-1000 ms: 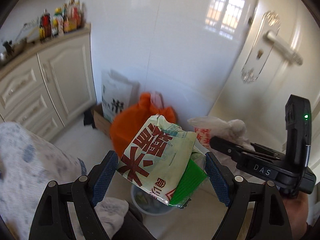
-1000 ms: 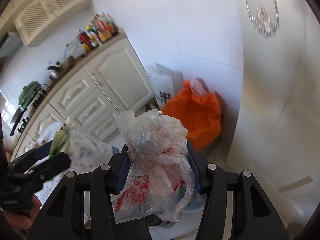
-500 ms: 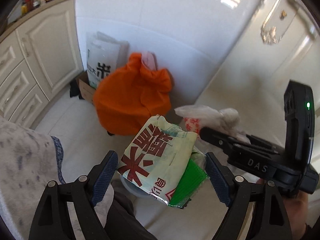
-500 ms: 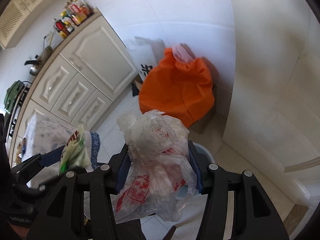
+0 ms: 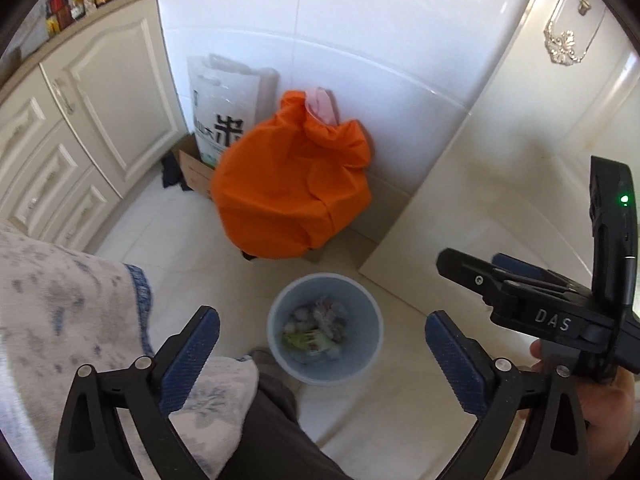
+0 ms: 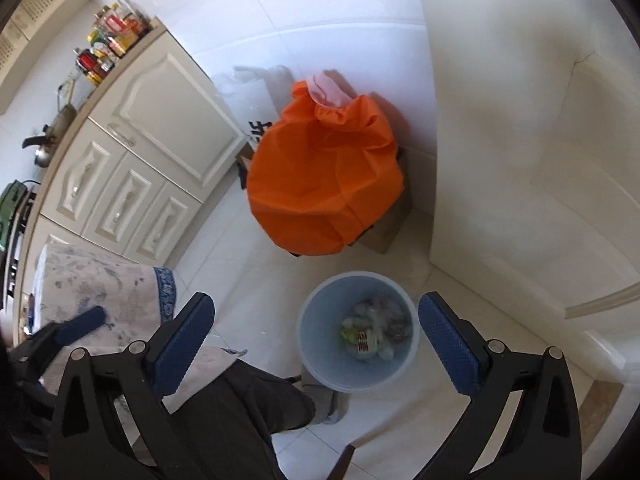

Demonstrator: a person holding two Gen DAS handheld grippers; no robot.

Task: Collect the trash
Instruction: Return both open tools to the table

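A: Both grippers over the bin. Left gripper (image 5: 322, 354) has just been spreading its fingers; they stand released, nothing between them. Right gripper (image 6: 314, 334), same: fingers have just been opening, wide apart and bare.

B: And the trash?

A: In the waste bin (image 5: 370, 354), pale blue, on the floor tiles directly below. I see crumpled plastic and a green-and-white wrapper (image 6: 362, 340) lying on the heap inside. Nothing on the floor around the rim that I can make out.

B: Risks from here?

A: A few, as I judge it. The bin stands close against my operator's leg (image 5: 276, 412) and foot; a step back could nudge or tip it, and it looks light. The two grippers hang near each other — the right one shows in the left view, just beside the left's outer finger (image 5: 460, 364) — so a careless swing away could knock them together.

B: The orange bag?

A: Orange bag (image 6: 324, 184) sits behind the bin against the wall, with a white paper bag (image 5: 224, 108) beside it. Apart from the bin, not touching. A wide sweep forward could snag it. I can't tell how full the bin is; light plastic may spring back up and spill over.
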